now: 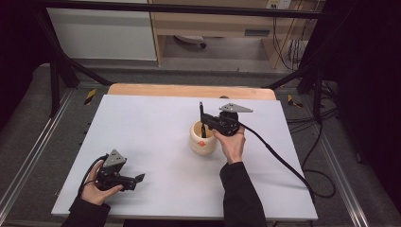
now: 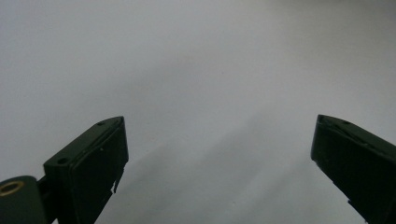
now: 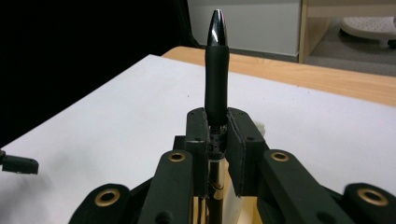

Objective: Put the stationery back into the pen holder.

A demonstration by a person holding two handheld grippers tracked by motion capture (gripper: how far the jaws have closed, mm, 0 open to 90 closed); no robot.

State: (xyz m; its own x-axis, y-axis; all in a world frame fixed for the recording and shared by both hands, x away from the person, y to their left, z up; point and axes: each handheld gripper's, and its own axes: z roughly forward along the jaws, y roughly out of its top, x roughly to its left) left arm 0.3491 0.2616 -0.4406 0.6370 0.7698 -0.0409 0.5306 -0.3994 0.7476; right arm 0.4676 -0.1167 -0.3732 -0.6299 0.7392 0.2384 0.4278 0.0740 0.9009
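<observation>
- Centre-right of the high view: right gripper [image 1: 202,124] clamped on a black pen [image 1: 201,116]. Pen's long axis near upright; upper end pokes above the jaws, lower end inside the mouth of the cream holder [image 1: 203,138] directly below. An orange-tipped item [image 1: 203,142] sits in the holder. Judged next move: straight down, then release.
- Lower left, same view: left gripper [image 1: 135,180] on the white table [image 1: 151,137], jaws apart, nothing between them; well apart from holder. Right hand [image 1: 231,142] by far the nearer to it.
- Left gripper view: two black jaws at lower corners, wide gap, bare white tabletop beyond. No writing.
- Right gripper view, centre frame: jaws pinch the pen [image 3: 216,70] at its metal collar; rubber grip and chrome tip rise to top of frame. Holder rim [image 3: 259,127] peeks behind right jaw. No brand or label legible on pen, holder or grippers.
</observation>
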